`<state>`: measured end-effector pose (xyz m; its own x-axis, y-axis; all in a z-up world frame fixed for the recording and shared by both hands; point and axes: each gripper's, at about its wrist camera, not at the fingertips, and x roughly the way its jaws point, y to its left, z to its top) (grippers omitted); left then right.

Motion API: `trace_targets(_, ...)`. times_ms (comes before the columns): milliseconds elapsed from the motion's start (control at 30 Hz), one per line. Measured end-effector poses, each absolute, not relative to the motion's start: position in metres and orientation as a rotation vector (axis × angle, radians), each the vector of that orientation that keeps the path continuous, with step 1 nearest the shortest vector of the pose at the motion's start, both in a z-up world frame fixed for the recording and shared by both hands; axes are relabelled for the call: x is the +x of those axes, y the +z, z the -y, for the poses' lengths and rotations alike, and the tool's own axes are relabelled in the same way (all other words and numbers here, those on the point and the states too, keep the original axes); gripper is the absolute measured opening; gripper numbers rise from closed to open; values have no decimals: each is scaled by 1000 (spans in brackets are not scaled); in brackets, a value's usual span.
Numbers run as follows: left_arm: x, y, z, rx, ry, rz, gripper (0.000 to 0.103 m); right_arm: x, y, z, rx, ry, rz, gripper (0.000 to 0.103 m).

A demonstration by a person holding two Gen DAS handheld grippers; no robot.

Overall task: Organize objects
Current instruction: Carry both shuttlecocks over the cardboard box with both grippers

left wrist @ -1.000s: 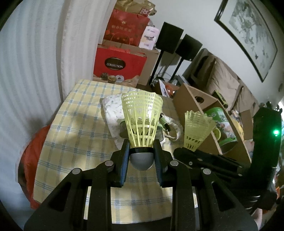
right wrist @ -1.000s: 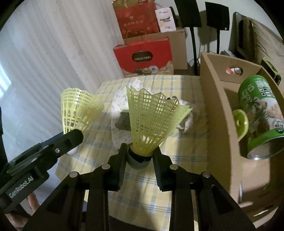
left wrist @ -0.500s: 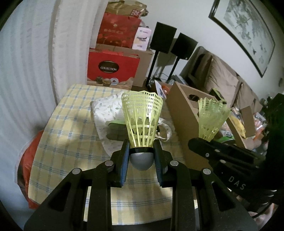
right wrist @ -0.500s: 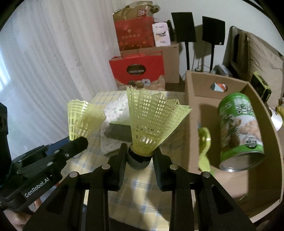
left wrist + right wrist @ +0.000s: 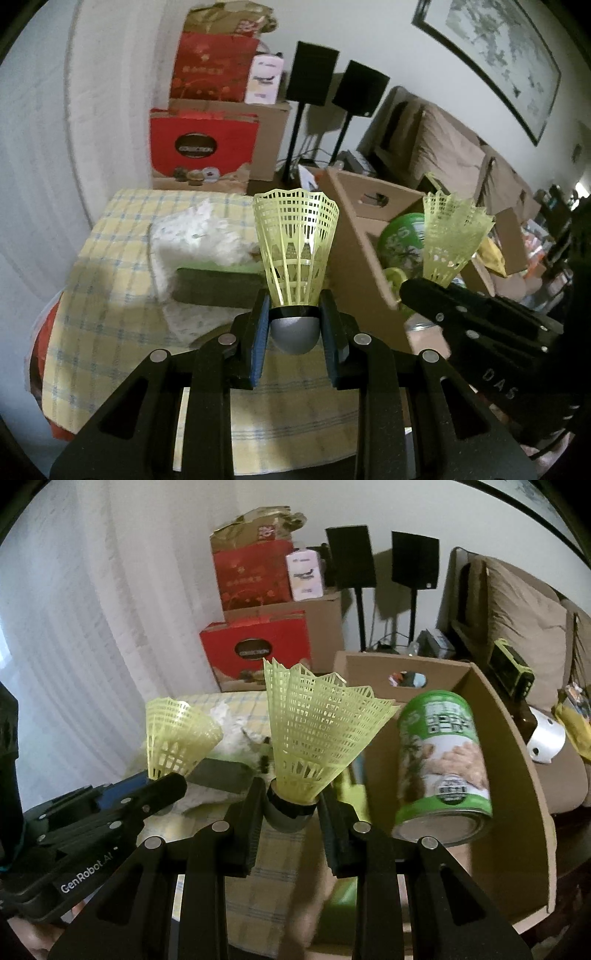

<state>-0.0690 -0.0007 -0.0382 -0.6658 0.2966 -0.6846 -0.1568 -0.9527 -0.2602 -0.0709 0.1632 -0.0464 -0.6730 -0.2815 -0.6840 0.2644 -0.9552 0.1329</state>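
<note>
Shuttlecocks, yellow and upright, were in my two grippers: the left gripper (image 5: 295, 328) clenched one shuttlecock (image 5: 295, 251) above the checked tablecloth (image 5: 107, 295), the right gripper (image 5: 290, 812) clenched another shuttlecock (image 5: 317, 738) beside the cardboard box (image 5: 517, 775), where a green can (image 5: 443, 760) lay. A dark sponge (image 5: 218, 291) sat ahead.

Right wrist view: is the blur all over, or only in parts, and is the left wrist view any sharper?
Right wrist view: the shuttlecock in the right tool is crisp; the green can and box smear. Left wrist view: its shuttlecock and left tool are sharp; the tablecloth and red bag blur; edges bend.
</note>
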Motion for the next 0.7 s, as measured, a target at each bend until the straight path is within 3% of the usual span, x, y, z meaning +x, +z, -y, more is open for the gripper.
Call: trace_targets(700, -72, -28, -103, -1087, 2546, 143, 24, -67, -35, -258, 1095, -2762, 93, 28)
